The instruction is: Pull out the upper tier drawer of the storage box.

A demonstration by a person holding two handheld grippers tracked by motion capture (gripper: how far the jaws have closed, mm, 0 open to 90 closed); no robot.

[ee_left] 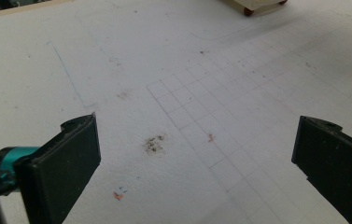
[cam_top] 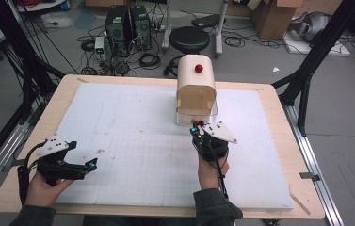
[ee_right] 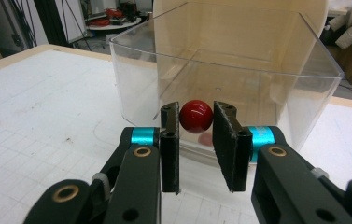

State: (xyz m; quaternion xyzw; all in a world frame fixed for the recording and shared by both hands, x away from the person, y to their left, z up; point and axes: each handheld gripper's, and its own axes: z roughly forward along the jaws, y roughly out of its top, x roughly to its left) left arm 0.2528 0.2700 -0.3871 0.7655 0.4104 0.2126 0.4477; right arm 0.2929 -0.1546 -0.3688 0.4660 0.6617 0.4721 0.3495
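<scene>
Landmark: cream, round-topped wooden box with a red knob on top, standing at the far middle of the white foam board.
Drawer: clear plastic drawer, pulled part-way out of the box front; its long axis runs from the box toward the person, open end up.
Knob: small red round knob on the drawer's front wall, pointing toward the person.
Right gripper: just in front of the box, jaws closed on the knob from both sides.
Left gripper: well left of the box, near the board's front edge, jaws spread wide apart over bare board.
</scene>
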